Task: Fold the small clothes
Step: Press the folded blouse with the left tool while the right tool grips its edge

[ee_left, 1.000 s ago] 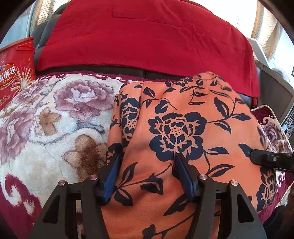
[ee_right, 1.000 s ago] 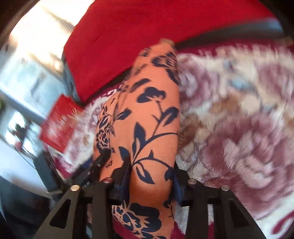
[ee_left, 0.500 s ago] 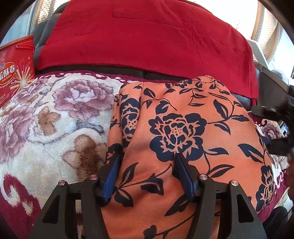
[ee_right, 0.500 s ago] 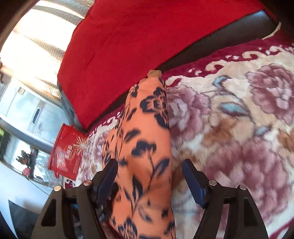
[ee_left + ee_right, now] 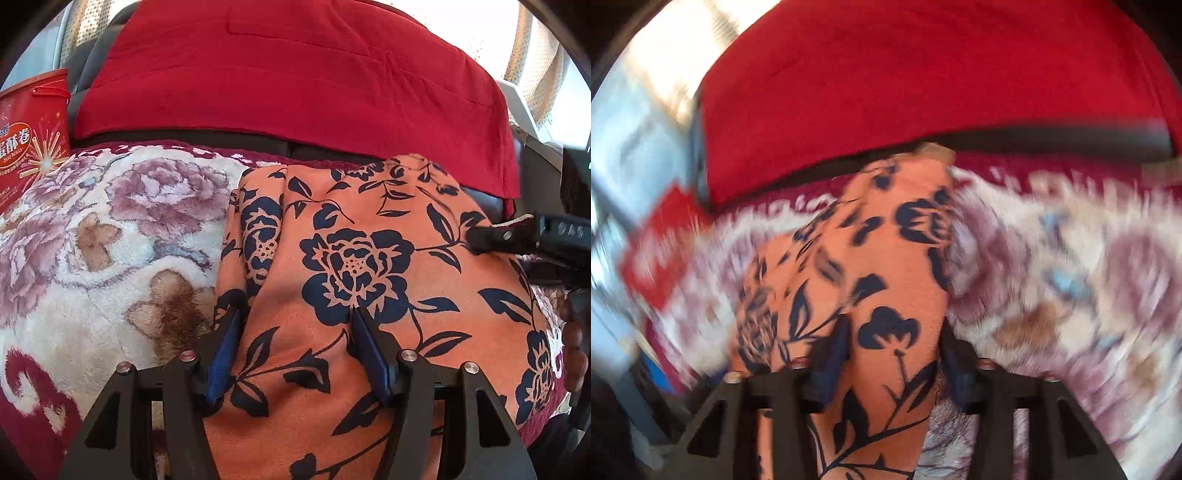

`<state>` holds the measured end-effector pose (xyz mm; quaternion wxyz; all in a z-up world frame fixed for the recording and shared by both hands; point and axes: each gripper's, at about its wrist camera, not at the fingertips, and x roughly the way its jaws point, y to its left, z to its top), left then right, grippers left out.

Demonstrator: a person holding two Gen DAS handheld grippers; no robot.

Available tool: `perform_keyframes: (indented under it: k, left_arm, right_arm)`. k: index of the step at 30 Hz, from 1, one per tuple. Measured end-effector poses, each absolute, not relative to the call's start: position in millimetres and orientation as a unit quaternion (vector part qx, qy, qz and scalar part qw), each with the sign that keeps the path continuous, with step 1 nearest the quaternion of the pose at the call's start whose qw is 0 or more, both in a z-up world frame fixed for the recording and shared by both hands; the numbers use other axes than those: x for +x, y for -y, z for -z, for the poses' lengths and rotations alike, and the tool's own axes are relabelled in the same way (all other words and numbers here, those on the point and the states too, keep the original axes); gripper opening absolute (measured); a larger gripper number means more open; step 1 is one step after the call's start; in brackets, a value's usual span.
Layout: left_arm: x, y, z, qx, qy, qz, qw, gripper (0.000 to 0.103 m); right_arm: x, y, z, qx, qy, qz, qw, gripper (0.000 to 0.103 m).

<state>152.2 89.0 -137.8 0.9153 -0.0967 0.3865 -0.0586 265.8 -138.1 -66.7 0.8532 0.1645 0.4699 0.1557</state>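
Orange garment (image 5: 369, 229), navy floral print, folded

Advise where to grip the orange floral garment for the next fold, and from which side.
Likely its far right corner, coming in from the right. The orange floral garment lies flat there with a free edge; its left edge is a doubled flap, and the near end sits between the fingers of the left claw.

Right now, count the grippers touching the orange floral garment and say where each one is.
2. The left gripper straddles a fold at the orange floral garment's near edge; the right gripper straddles its right end. Blur hides whether the right gripper's pads press.
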Motion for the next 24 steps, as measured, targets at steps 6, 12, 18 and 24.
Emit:
perform_keyframes:
  k: [6, 12, 18, 24]
  left_arm:
    - [152.7, -89.6, 139.0, -0.096, -0.386, 0.055, 0.916, 0.064]
    - [151.6, -89.2, 138.6, -0.093, -0.385, 0.056, 0.917, 0.064]
    - [152.4, -87.5, 138.2, -0.092, -0.385, 0.056, 0.917, 0.064]
    - [153.4, -90.0, 138.5, -0.095, -0.385, 0.057, 0.916, 0.064]
  right_arm:
    - [279.9, 151.0, 60.3, 0.207, -0.462, -0.173, 0.845, 0.069]
    - [286.2, 112.1, 37.0, 0.082, -0.444, -0.149, 0.88, 0.03]
    - [281.9, 115.9, 44.1, 0.087, -0.448, -0.131, 0.88, 0.045]
    - [248.1, 126.2, 53.3, 0.118, -0.46, -0.164, 0.865, 0.08]
